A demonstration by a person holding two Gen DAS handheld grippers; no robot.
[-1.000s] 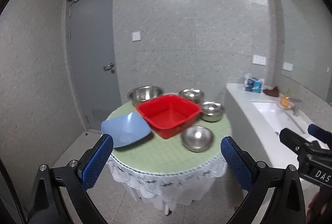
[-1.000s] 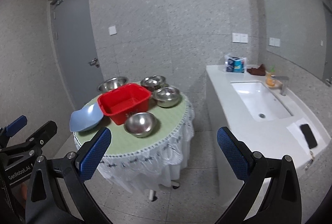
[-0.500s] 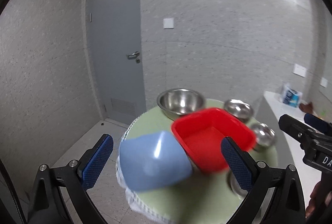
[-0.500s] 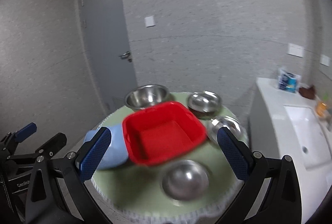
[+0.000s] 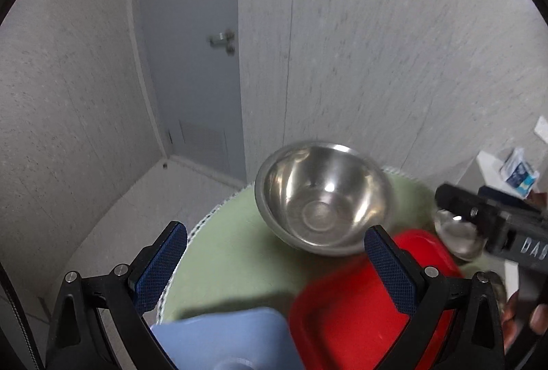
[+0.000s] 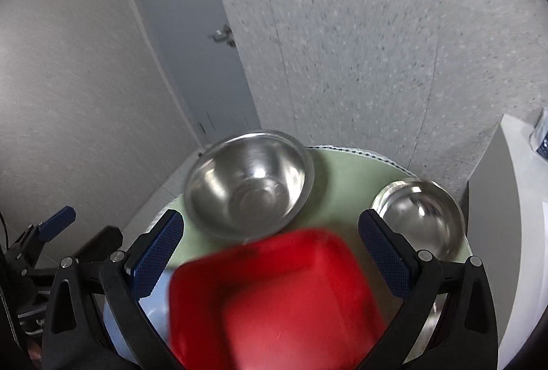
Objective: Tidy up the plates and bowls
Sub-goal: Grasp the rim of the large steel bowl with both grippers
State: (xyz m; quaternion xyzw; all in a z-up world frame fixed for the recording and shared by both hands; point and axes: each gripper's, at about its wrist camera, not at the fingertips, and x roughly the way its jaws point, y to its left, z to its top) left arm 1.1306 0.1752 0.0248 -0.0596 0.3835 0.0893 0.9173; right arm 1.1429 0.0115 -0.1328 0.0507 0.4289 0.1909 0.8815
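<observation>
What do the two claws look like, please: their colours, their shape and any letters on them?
Both are alike. The left claw has two black angular fingers with silver screws and blue cross-hatched pads on the inner faces. The right claw looks the same in its own view. Seen from the left camera, its black body shows the white letters "DAS", cut off at the edge. A thin dark cable runs along the left edge of both views.

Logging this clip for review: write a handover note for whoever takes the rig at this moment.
Left gripper: jaws open, empty, above the table edge near the blue dish.
Right gripper: jaws open, empty, over the red square bowl.
On the round green table: large steel bowl at the back, smaller steel bowl to its right, red bowl in front, blue dish front left.
Done: nothing stacked or grasped.
Left: all sorting and nesting.
</observation>
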